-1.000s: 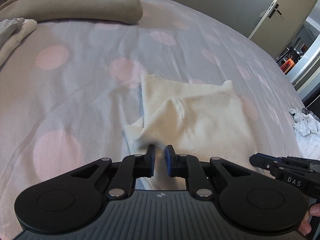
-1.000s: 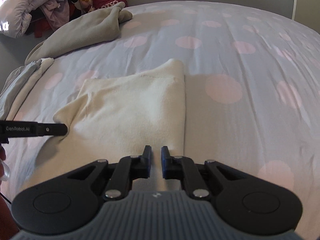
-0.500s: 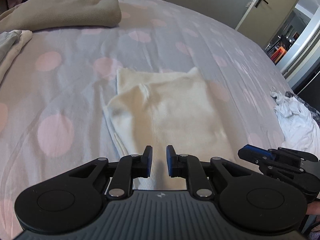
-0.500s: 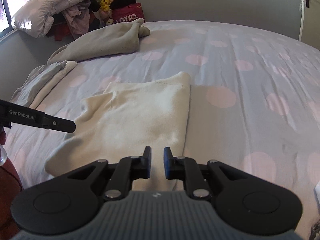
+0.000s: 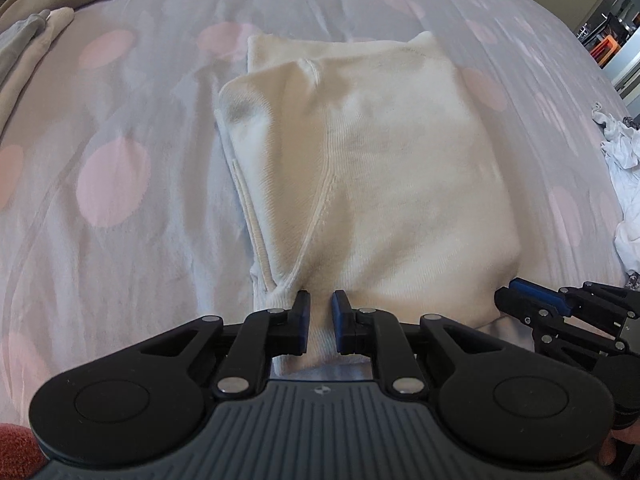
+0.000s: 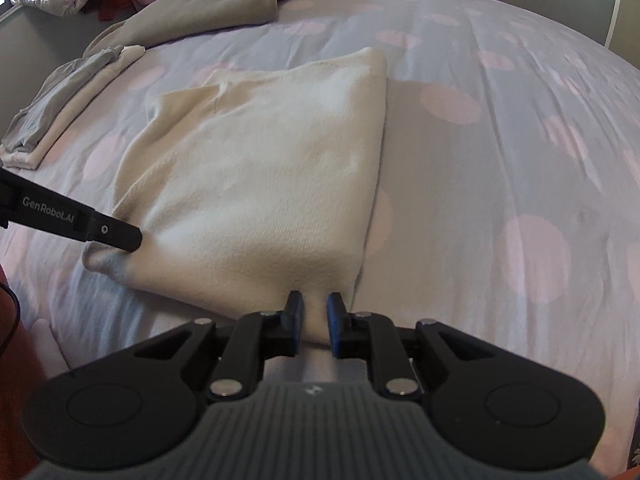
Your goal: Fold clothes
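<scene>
You held the left gripper (image 5: 320, 322) at the 6 o'clock edge of the left wrist view, its blue-padded fingers (image 5: 303, 316) pressed against a bunched strip of the cream knit garment (image 5: 380, 168) between them, at the near left corner of the fold. You held the right gripper (image 6: 313, 326) the same way at the garment's (image 6: 264, 168) near right corner, with a narrow ridge of fabric clamped between its pads. The garment lay folded into a rough rectangle on the lilac bedsheet with pink dots (image 5: 120, 160), running from your grippers toward 12 o'clock, a seamed flap overlapping its left side. In the left wrist view, the right gripper (image 5: 516, 294) appeared at 4 o'clock, touching the near right corner. In the right wrist view, the left gripper's finger (image 6: 116, 234) entered from 9 o'clock and met the near left corner. A beige blanket (image 6: 208, 12) lay at 11 o'clock, a folded grey and cream stack (image 6: 60, 108) at 10 o'clock, well apart from the garment. White crumpled cloth (image 5: 620, 160) lay at 3 o'clock in the left wrist view.
</scene>
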Tool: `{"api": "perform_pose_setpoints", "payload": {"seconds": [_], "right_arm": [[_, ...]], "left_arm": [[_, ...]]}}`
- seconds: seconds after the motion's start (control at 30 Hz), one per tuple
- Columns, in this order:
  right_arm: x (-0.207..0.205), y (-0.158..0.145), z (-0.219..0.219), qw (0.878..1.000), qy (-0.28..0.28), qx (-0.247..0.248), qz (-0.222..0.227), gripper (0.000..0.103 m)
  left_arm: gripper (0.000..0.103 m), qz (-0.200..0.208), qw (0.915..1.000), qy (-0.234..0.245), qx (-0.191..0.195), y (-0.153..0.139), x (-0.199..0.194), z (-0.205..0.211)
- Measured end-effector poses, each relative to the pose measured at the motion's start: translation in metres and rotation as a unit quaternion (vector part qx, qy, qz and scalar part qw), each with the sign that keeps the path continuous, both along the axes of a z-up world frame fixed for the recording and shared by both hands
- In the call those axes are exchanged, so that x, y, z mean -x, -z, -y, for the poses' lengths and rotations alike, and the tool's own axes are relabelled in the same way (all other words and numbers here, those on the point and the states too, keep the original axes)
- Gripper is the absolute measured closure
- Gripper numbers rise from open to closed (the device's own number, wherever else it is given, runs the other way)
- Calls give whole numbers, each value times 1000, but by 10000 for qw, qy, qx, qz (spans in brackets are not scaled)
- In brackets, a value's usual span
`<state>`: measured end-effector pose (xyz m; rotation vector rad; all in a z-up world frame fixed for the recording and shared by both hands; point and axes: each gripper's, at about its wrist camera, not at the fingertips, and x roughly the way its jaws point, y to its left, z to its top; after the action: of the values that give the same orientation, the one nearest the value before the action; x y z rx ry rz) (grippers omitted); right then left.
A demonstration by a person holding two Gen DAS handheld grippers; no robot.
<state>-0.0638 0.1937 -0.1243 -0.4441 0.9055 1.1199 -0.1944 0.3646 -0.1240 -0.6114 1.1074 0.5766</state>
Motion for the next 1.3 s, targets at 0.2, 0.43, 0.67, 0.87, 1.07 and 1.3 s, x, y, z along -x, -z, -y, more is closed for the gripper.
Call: {"api": "perform_pose_setpoints", "payload": {"seconds": [0.2,0.43,0.67,0.87,1.07,1.3], "right_arm": [[-2,-3,5,9999,23,-119,-70,64],[-1,-33,17,9942,263,-980,351,34],[-14,-48,6,9891,431,-1244,656,31],[-30,-48,-14,9913,536,-1024,627,16],[-50,-46,-33,9930,767,-823,372,14],[-78,-34,-52,9932,833,-802,-111,14]], "left_arm": [[90,466,9987,-180,-25,-15,10,0],[46,1203,9894,-339,-739,-47,23,0],[44,1139,9861,-661,-1013,-51,25,-16],[30,1207,9833,-855,-1057,-46,20,-40],[30,1284,9841,-1094,-554,-25,22,-69],[29,1768,9736,-1443,-35,-5,35,-92]]}}
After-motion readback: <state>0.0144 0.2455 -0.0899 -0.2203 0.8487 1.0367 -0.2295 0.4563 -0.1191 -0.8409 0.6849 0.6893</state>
